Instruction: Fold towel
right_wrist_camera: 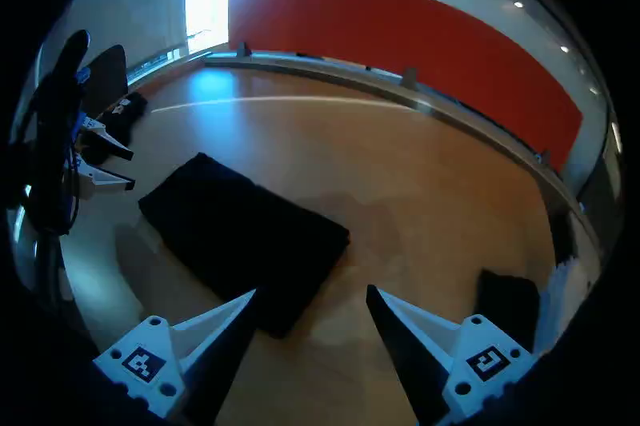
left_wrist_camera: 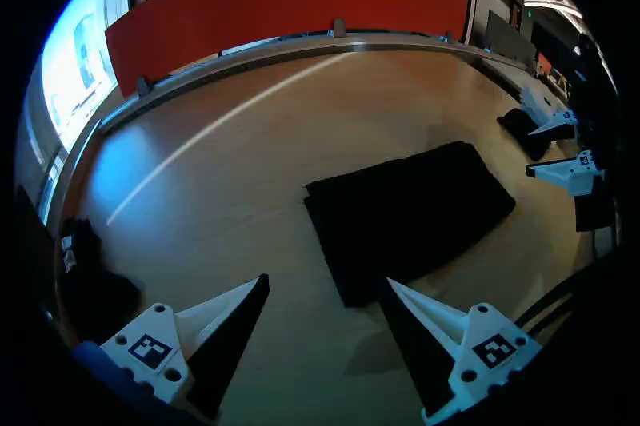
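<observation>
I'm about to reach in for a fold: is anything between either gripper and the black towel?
Nothing visible does. The towel lies on the wooden table just ahead of the open left gripper and open right gripper; a dark item sits off to the side.

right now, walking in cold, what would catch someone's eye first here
The black towel stands out most, a dark rectangle that looks already folded, lying in the middle of the pale wooden table. Behind the table's far edge runs a long red partition. In the foreground, the left gripper and the right gripper are both open and aimed at the towel.
</observation>
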### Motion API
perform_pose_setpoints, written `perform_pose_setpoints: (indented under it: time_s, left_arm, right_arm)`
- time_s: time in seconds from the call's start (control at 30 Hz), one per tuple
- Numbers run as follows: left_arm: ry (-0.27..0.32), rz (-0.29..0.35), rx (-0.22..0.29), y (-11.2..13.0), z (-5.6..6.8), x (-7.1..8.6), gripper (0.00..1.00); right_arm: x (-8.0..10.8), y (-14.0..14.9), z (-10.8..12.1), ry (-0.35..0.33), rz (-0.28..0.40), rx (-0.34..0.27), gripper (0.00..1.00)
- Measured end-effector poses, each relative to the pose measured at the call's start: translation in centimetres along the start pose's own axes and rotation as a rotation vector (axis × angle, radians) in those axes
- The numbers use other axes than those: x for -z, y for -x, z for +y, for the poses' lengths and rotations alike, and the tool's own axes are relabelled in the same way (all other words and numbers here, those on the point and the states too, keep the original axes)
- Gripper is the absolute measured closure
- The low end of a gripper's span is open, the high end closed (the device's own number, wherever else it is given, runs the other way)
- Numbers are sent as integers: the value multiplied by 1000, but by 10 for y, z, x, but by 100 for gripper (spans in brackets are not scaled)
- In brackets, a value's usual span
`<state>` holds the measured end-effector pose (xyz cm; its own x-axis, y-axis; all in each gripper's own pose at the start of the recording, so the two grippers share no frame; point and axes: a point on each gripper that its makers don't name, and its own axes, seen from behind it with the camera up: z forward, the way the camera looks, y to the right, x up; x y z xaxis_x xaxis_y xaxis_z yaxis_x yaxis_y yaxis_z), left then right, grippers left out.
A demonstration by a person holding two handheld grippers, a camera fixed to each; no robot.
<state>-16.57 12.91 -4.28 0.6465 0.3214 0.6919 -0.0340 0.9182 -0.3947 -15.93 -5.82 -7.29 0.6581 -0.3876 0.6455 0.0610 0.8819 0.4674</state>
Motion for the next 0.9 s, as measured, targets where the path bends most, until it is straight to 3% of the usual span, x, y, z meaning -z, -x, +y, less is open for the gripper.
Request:
perform_pose_setpoints:
  time_s: [0.37,0.9]
  left_arm:
    - [-21,5,27,11,-6,11,2]
    - [-69,3,95,38,-21,34,2]
  right_arm:
    - [5,3,-3,-4,1,9,3]
    - [-5,2,-16,-44,-3,69,3]
